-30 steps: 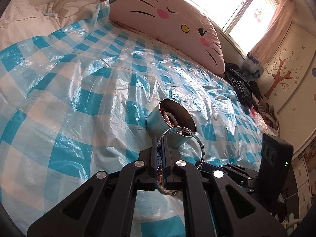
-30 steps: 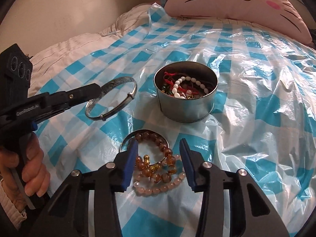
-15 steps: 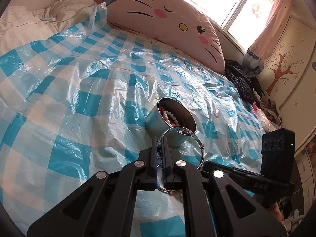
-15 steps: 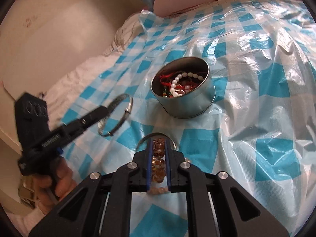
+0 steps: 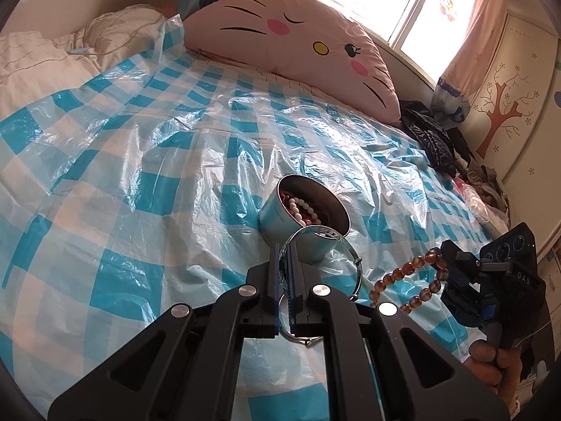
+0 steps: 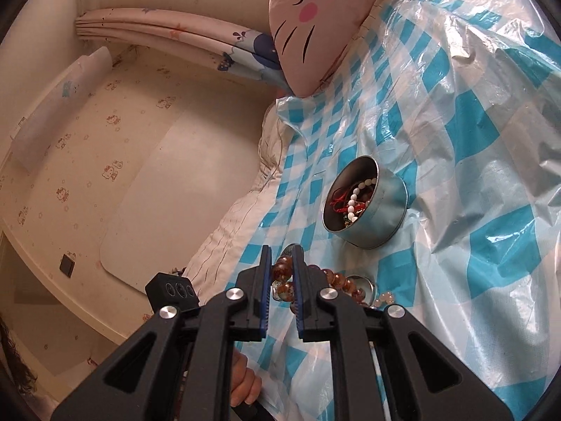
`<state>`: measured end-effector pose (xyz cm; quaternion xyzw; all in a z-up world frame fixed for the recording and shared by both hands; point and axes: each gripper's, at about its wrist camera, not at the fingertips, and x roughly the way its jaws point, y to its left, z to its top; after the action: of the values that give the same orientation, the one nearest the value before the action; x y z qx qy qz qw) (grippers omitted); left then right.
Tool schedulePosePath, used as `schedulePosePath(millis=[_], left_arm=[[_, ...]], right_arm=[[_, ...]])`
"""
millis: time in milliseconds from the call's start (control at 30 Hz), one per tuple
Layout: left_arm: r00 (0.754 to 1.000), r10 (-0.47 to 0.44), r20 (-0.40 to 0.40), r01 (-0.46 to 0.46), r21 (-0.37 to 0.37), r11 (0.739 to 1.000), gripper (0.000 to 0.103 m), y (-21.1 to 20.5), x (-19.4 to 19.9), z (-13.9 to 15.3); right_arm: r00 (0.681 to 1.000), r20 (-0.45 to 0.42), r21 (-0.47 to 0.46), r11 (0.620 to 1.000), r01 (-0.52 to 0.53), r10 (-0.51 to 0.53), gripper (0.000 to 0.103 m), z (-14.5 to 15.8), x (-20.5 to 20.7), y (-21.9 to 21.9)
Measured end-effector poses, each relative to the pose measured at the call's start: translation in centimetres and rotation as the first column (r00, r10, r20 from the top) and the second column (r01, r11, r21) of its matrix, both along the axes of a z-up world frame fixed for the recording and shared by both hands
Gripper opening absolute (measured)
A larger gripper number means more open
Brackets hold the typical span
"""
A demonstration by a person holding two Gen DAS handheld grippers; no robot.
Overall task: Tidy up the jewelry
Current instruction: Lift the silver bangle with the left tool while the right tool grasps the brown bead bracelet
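My left gripper [image 5: 284,256] is shut on a silver bangle [image 5: 345,245] and holds it just in front of a round metal tin [image 5: 284,215] that holds white beads and red cord. My right gripper [image 6: 281,259] is shut on an amber bead bracelet [image 6: 282,270], lifted off the bed; the bracelet [image 5: 408,280] hangs from it in the left wrist view, right of the tin. The tin [image 6: 382,217] lies ahead and right of the right gripper. A pale bead bracelet [image 6: 384,298] and a silver ring [image 6: 357,279] lie on the sheet below.
A blue-and-white checked plastic sheet [image 5: 140,182] covers the bed. A pink cat pillow [image 5: 298,49] lies at the head. Dark clothes [image 5: 434,140] are piled at the far right by a cupboard. The wall [image 6: 105,140] stands left of the bed.
My right gripper shut on the amber bracelet, lifted it off the sheet and tilted. My left gripper kept the bangle near the tin.
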<state>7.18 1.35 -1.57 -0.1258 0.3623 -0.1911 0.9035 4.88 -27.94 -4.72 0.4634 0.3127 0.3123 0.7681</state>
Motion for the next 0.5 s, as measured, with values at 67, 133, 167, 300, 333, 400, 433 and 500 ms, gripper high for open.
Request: schedulePosePath(millis=[67, 133, 167, 300, 333, 400, 433, 500], left_arm=[[1.0, -0.003, 0.009, 0.003, 0.016, 1.0, 0.003, -0.3, -0.1, 0.1], [1.0, -0.007, 0.017, 0.006, 0.032, 0.999, 0.003, -0.5, -0.2, 0.2], [1.0, -0.009, 0.019, 0.008, 0.037, 0.999, 0.003, -0.6, -0.2, 0.2], [0.999, -0.015, 0.033, 0.013, 0.061, 0.998, 0.003, -1.1, -0.4, 0.4], [0.999, -0.017, 0.036, 0.014, 0.065, 0.998, 0.003, -1.1, -0.4, 0.4], [0.999, -0.019, 0.04, 0.016, 0.072, 0.997, 0.003, -1.3, -0.5, 0.5], [0.999, -0.02, 0.043, 0.017, 0.075, 0.997, 0.003, -1.4, -0.5, 0.5], [0.999, -0.021, 0.047, 0.017, 0.08, 0.997, 0.003, -1.4, -0.6, 0.5]], right_arm=[[1.0, 0.001, -0.007, 1.0, -0.002, 0.002, 0.012, 0.1, 0.1, 0.1], [1.0, 0.002, -0.016, 1.0, -0.005, 0.005, 0.012, 0.2, 0.2, 0.2], [1.0, 0.002, -0.015, 1.0, -0.005, 0.005, 0.012, 0.1, 0.2, 0.2], [1.0, -0.001, -0.002, 1.0, 0.0, 0.0, 0.012, -0.1, 0.1, 0.0], [1.0, -0.001, 0.002, 1.0, 0.0, 0.0, 0.012, -0.2, 0.0, -0.1], [1.0, -0.001, 0.005, 1.0, -0.001, 0.001, 0.012, -0.3, 0.1, -0.1], [1.0, -0.001, 0.006, 1.0, -0.002, 0.002, 0.012, -0.3, 0.2, -0.1], [1.0, 0.0, 0.011, 1.0, -0.004, 0.004, 0.012, -0.4, 0.1, -0.1]])
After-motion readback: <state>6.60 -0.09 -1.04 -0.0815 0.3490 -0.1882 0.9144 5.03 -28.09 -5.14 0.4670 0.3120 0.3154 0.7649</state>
